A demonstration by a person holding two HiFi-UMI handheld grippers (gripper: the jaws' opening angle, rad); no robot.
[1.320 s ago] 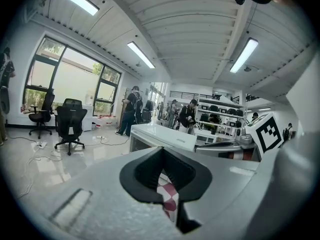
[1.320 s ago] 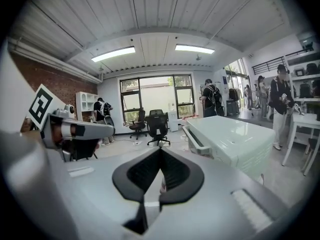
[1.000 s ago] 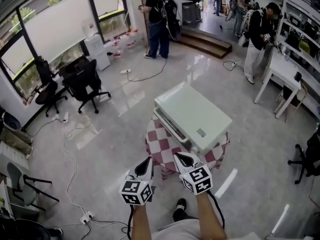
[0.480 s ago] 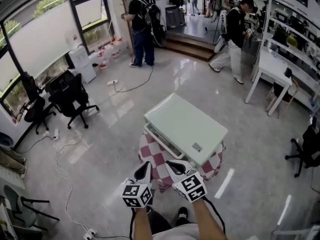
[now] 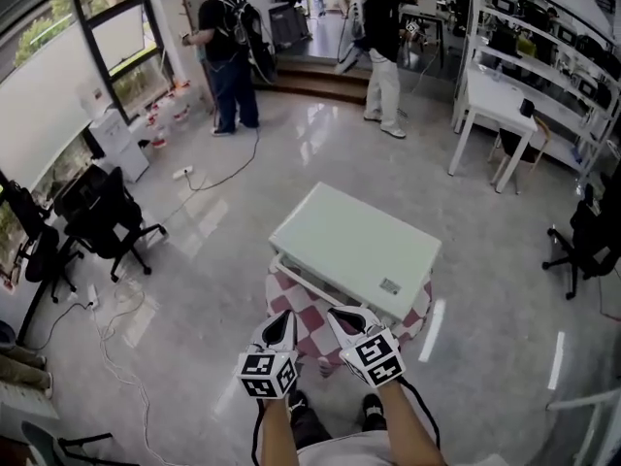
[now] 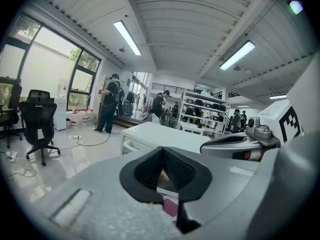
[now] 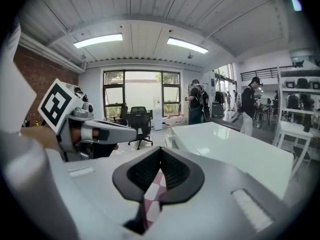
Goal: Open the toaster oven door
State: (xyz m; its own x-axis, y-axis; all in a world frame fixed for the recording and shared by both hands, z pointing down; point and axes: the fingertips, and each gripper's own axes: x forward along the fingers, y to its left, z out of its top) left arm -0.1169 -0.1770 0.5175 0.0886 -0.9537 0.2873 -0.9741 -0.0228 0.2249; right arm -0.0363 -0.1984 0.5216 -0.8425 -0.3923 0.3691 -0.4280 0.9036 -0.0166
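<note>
Squarely in the middle of the head view stands the white, box-shaped toaster oven (image 5: 354, 246), set on a red-and-white checked cloth (image 5: 309, 330) that covers a small tabletop. The oven's front faces down-left in that view, and its door (image 5: 310, 278) looks shut against the body. Both grippers hover side by side over the cloth's near edge, just short of the oven and touching nothing. The left gripper (image 5: 283, 320) has its jaws pressed together with nothing between them, and only cloth and oven show past the tips in its own view. The right gripper (image 5: 342, 315) likewise has its jaws closed and empty. A glossy grey tiled floor (image 5: 213, 260) surrounds the tabletop, and a black office chair (image 5: 102, 216) stands well apart to the left.
</note>
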